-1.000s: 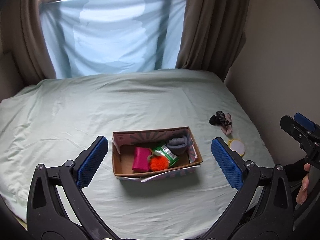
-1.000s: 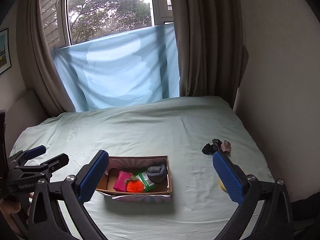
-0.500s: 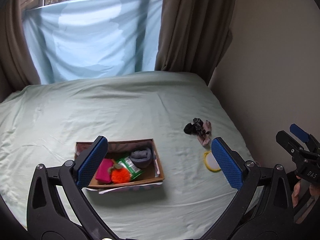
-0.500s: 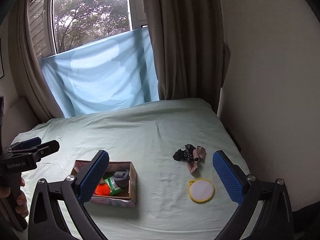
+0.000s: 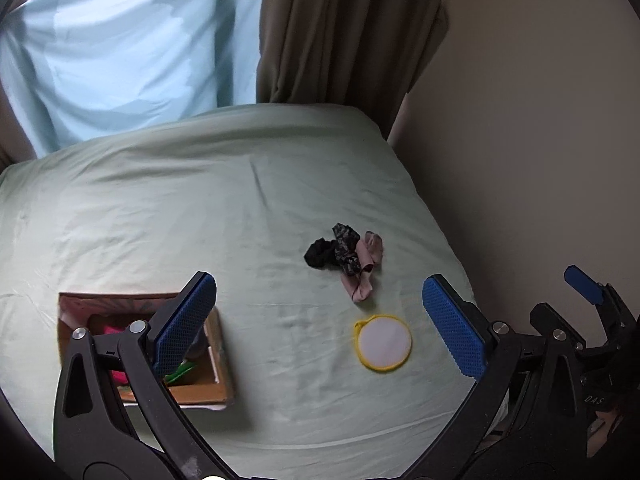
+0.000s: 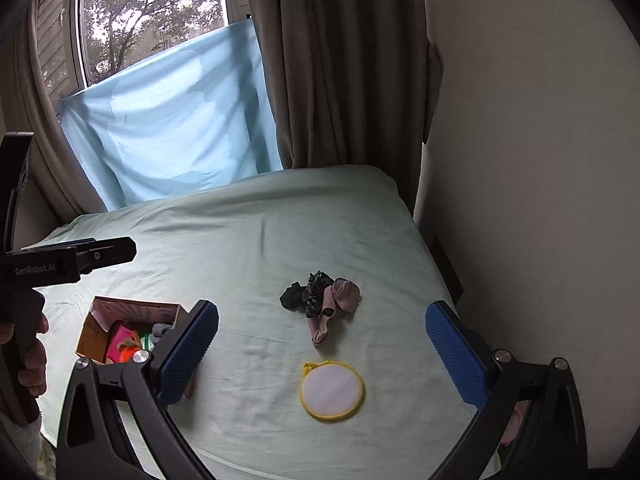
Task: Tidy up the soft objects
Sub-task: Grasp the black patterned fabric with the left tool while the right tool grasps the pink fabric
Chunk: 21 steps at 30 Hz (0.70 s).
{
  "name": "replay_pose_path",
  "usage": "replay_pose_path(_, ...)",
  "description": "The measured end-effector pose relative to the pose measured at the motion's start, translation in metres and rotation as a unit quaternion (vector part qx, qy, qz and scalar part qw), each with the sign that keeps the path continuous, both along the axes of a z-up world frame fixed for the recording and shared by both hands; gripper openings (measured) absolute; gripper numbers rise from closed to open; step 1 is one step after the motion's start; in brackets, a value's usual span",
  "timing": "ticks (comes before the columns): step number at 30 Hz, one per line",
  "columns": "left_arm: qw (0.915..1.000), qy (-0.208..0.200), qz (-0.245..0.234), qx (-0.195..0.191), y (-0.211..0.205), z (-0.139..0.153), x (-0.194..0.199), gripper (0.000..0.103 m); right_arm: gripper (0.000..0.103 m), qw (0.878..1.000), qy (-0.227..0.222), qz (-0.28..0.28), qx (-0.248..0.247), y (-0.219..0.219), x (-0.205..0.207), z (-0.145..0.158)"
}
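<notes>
A small pile of soft things, a black scrunchie (image 5: 320, 254), a dark patterned cloth and pink socks (image 5: 370, 256), lies on the pale green bed sheet (image 5: 200, 208). Just in front of it is a round white pad with a yellow rim (image 5: 384, 343) (image 6: 332, 390). The same pile (image 6: 320, 296) shows in the right wrist view. My left gripper (image 5: 318, 284) and my right gripper (image 6: 322, 312) are both open and hold nothing; each hangs above the sheet, framing pile and pad. A cardboard box (image 5: 218, 360) (image 6: 94, 330) at the left holds pink, orange, green and grey items.
A beige wall (image 5: 520, 160) runs close along the bed's right edge, with brown curtains (image 6: 340, 80) and a light blue cloth (image 6: 172, 132) over the window behind. A hand (image 6: 34, 360) grips the left tool's handle at the left.
Both views have swung to the right: the box has slid to the left edge, and the pile and round pad now sit between the fingers. Both grippers stayed open.
</notes>
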<state>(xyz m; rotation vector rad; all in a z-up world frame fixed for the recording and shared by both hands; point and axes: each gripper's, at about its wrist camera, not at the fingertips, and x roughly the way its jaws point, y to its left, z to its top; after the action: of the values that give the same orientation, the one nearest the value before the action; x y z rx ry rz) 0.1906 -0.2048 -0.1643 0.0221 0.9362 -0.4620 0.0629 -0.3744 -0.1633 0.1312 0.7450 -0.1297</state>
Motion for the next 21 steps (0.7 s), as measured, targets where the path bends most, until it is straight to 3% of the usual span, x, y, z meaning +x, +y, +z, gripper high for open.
replay_pose_path(9, 0.9976, 0.068, -0.004, 0.013, -0.085, -0.089, 0.068, 0.101, 0.103, 0.997, 0.022, 0.075, -0.012, -0.045, 0.060, -0.080)
replay_pose_path(21, 0.9909, 0.125, -0.027, 0.042, -0.150, -0.210, 0.135, 0.076, 0.103, 0.986, 0.042, 0.160, -0.019, -0.068, 0.129, -0.180)
